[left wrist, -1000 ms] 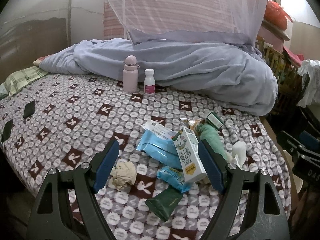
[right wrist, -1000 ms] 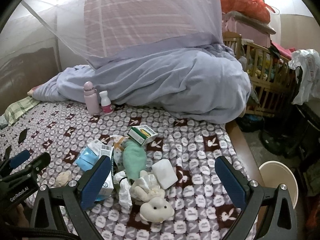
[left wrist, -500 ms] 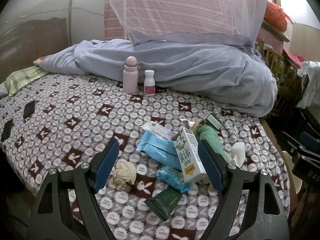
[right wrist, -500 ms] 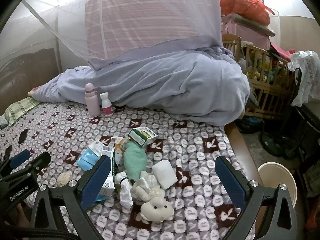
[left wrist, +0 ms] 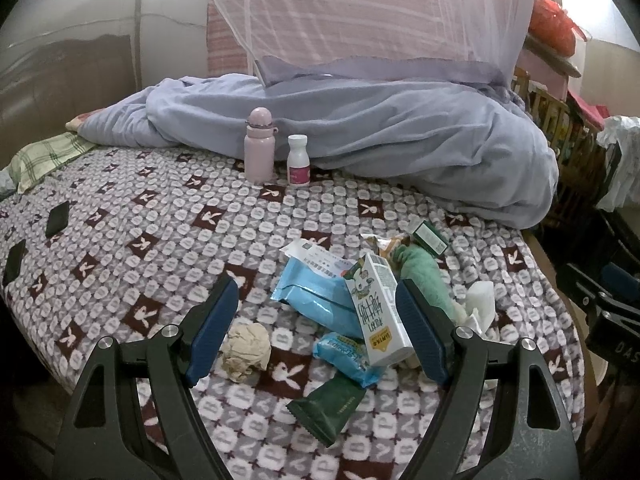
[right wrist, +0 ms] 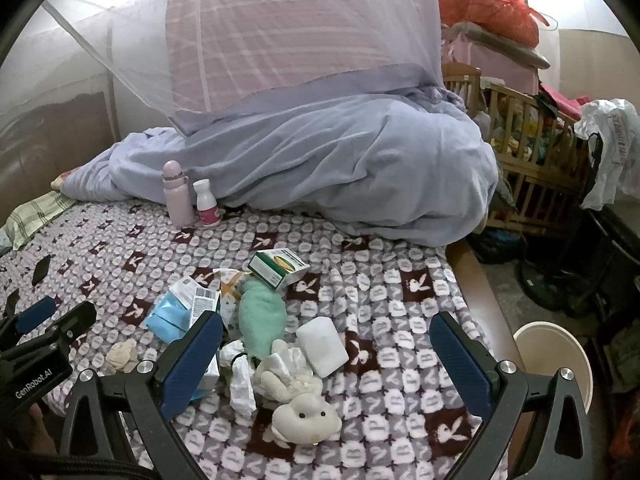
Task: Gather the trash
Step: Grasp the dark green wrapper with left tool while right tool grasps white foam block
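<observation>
Left wrist view shows the left gripper spread wide and empty above the bed, its blue pads framing a heap of trash. Between the fingers lie a crumpled paper ball, a light blue wrapper, a dark green sachet and a blue wipes pack. A milk carton leans just beside the right-hand pad. Farther back, a pink bottle and a small white bottle stand upright against a lilac duvet.

From the right wrist view, the right gripper is also open and holds nothing, hovering over a white soft toy, a white pad and a mint green cloth. A green box lies beyond them. A cream bin stands on the floor beside the bed.
</observation>
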`<state>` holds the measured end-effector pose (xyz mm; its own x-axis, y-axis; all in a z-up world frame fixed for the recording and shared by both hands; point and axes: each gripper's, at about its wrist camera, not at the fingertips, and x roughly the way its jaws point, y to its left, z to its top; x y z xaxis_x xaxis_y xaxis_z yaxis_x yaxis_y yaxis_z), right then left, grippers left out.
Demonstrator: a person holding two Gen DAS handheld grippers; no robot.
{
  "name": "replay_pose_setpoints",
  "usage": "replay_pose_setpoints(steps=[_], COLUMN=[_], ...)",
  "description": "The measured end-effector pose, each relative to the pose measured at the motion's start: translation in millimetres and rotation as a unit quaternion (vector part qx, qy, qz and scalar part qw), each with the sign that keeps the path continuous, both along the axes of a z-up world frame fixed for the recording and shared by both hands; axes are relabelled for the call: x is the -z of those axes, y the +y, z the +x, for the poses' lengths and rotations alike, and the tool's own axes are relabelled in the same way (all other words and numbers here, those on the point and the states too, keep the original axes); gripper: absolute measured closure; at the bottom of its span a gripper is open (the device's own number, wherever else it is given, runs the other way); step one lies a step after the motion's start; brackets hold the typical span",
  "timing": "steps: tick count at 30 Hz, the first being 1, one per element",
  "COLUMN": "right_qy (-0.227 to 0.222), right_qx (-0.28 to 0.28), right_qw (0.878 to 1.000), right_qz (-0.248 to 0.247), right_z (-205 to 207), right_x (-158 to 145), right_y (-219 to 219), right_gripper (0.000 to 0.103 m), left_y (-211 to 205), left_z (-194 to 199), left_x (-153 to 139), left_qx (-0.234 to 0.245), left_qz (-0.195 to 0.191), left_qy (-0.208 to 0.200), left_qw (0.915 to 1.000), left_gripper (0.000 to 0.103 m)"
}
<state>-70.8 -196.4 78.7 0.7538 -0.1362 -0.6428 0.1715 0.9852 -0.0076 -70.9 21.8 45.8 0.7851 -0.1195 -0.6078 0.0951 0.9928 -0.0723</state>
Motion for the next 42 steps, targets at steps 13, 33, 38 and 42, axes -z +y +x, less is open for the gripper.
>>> replay_pose_setpoints(steps=[13, 33, 38, 42], right_qy=[0.018, 0.09, 0.097, 0.109], right_qx=[0.0, -0.048, -0.072, -0.072], right_qw=[1.0, 0.995, 0.993, 0.991], right_qz=[0.005, 0.003, 0.021, 0.025], right_z=[3.2, -6.6, -10.5, -2.8], right_x=[13.2, 58.9, 69.3, 77.1], right_y=[-8.6, -26.4, -26.9, -27.1], right_gripper=[0.0, 0.0, 0.004, 0.016], left_y=[-3.8, 32.2, 49.7, 46.5], left_z=[13.5, 30.2, 31.7, 23.4], left_x=[15.3, 24.8, 37.3, 46.0], left_qx=[-0.002, 0.015, 0.034, 0.056], left_qz=[0.006, 0.024, 0.018, 0.023], left_qy=[0.019, 0.055, 0.098, 0.115], left_qw=[0.9998, 0.9981, 0.9945, 0.9916], left_gripper=[0.023, 0.023, 0.023, 0.023])
